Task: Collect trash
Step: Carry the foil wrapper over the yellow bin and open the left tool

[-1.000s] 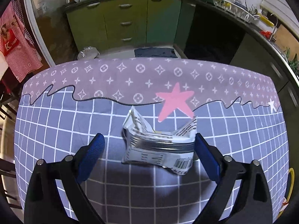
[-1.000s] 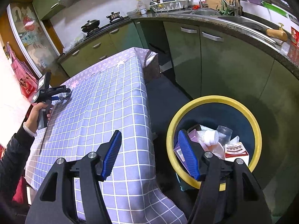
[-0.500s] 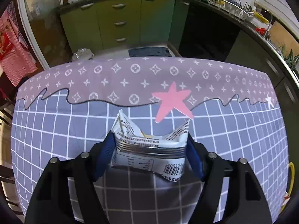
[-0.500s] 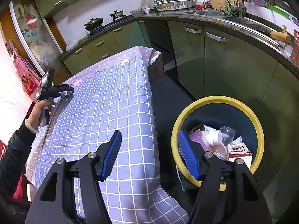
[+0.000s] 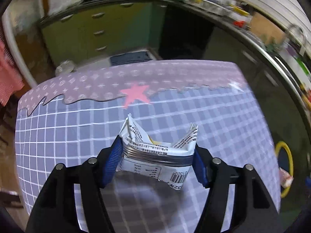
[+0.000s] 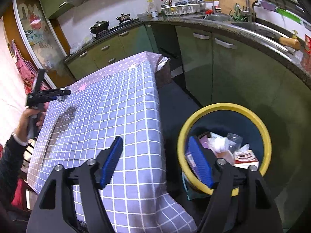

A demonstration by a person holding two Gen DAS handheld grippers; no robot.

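While the left gripper (image 5: 157, 159) clamps the white snack wrapper (image 5: 155, 151) between both blue pads, clear above the checked tablecloth (image 5: 223, 120), the step in hand is carriage to the bin (image 6: 223, 145) — yellow-rimmed, on the floor beside the table, already holding trash. Next move, as judged: swing across and release over the rim. Right gripper (image 6: 157, 161): fingers wide, holding nothing. Change from one second ago: left fingers then stood apart around the wrapper on the cloth — now closed and lifted.
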